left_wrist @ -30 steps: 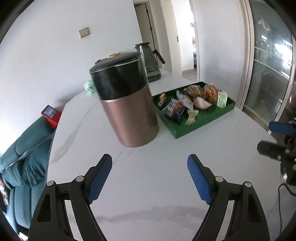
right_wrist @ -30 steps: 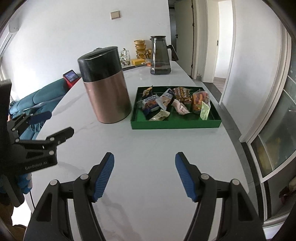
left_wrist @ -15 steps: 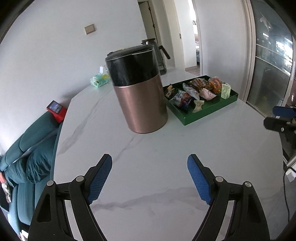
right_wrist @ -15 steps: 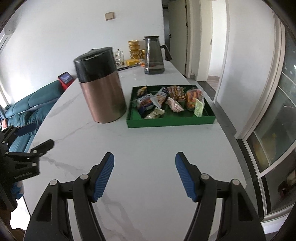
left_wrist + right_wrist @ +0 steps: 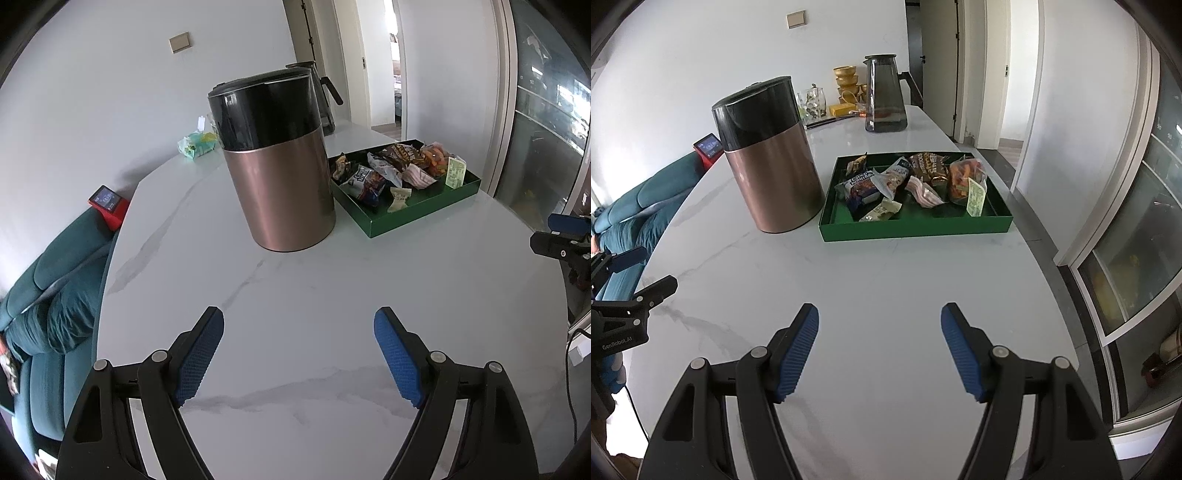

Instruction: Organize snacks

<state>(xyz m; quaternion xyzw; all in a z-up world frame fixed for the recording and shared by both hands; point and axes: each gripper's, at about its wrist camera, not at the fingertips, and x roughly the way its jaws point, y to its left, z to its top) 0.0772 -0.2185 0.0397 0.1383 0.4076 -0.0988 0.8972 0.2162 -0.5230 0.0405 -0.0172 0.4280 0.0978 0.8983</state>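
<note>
A green tray (image 5: 916, 229) (image 5: 424, 218) sits on the white marble table (image 5: 886, 280), holding several wrapped snacks (image 5: 886, 184) (image 5: 391, 170). Left of it stands a tall copper canister with a black lid (image 5: 768, 155) (image 5: 277, 162). My left gripper (image 5: 299, 350) hovers open over bare tabletop, well short of the canister, nothing between its blue pads (image 5: 199, 354). My right gripper (image 5: 879, 343) is open too, empty, over the table in front of the tray. Each gripper shows at the edge of the other's view: the right gripper (image 5: 561, 240) and the left gripper (image 5: 628, 295).
A dark glass pitcher (image 5: 884, 96), gold bowls (image 5: 849, 83) and a glass jar (image 5: 814, 101) stand at the table's far end. A teal sofa (image 5: 48, 291) and a red device (image 5: 107, 201) lie past the left edge. A glass door (image 5: 1137, 221) runs along the right.
Both views have shifted: the canister and tray have slid across the left view and now sit straighter. Both grippers stay open and empty.
</note>
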